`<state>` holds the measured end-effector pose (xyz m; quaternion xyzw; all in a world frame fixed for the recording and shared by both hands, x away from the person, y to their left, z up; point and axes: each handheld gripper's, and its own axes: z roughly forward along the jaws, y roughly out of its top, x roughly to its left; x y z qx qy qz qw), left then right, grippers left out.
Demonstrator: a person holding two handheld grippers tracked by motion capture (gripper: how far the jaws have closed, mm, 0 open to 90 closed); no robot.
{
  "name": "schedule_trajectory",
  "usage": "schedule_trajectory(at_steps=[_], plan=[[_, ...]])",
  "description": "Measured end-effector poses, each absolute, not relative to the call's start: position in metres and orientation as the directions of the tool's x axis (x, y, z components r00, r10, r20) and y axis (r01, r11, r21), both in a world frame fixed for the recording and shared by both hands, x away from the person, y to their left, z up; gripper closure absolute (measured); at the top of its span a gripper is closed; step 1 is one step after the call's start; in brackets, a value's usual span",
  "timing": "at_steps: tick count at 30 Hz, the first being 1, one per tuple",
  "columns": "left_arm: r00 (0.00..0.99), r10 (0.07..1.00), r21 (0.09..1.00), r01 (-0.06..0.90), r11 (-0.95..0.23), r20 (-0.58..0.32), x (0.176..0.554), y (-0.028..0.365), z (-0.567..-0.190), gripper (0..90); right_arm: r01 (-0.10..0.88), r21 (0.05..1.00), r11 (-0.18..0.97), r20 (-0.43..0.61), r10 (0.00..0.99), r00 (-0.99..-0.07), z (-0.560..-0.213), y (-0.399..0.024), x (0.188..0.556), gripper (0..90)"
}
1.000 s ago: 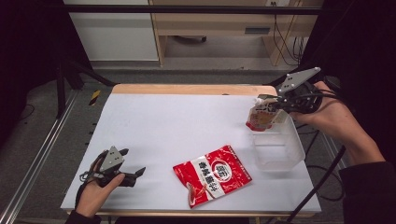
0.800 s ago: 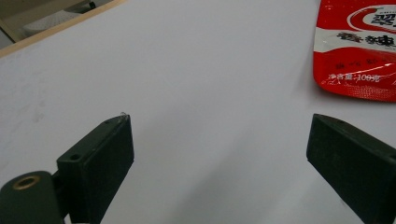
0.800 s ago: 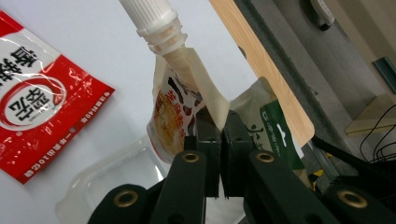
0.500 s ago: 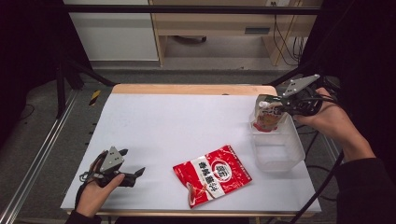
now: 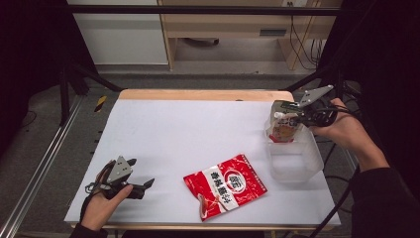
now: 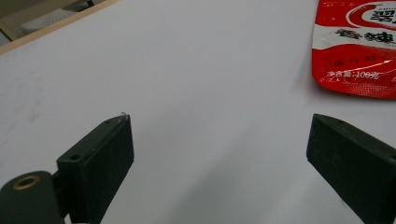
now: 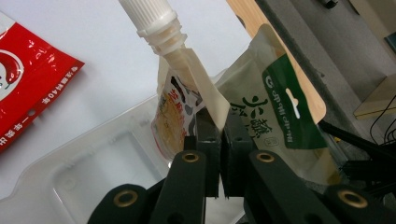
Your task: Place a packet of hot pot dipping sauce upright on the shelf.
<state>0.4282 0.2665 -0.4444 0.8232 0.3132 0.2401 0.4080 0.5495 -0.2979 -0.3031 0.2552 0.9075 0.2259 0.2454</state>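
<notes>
Spouted pouch (image 5: 283, 130) hangs at the far R side of the table, pinched in the R gripper (image 5: 298, 112), its lower end at or just inside the far edge of a clear plastic tub (image 5: 293, 159); can't tell if it touches the tub floor. In the R gripper view the pouch (image 7: 184, 105) has a white ribbed screw cap at top, cream body w/ orange-yellow print and dark characters, and a green-and-white header panel w/ a hang slot behind it; whether that panel is the same pouch or a 2nd one, can't tell. R gripper (image 7: 221, 140) jaws are pressed together on a fold of the pouch film just below the spout, no gap btwn them. The tub (image 7: 93, 182) sits under the pouch, transparent, rounded corners, nothing else seen inside. R hand (image 5: 341, 128) grips the tool from the table's R edge, dark sleeve behind, grey plate on top, cable trailing. Near centre-front of the table lies a red sachet (image 5: 226, 184) flat, white round logo and white characters, well apart from the tub to its L. White table (image 5: 188, 134) w/ wood strip at the far edge. L gripper (image 5: 141, 186) rests low at the front-L corner in the L hand (image 5: 101, 206), near the table top, jaws spread wide w/ nothing btwn them; in the L gripper view the L gripper (image 6: 219, 163) shows bare white surface in the gap, and the red sachet (image 6: 357, 44) lies ahead at upper R, apart from both jaws.
</notes>
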Motion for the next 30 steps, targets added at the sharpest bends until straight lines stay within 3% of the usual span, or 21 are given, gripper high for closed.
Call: schedule_trajectory(at_steps=[30], plan=[[0.698,0.702,0.818,0.318,-0.479,0.139,0.427,0.264,-0.445,7.3,0.406,0.534,0.742,-0.270,0.605,-0.749,-0.342,-0.300,0.560,87.9]])
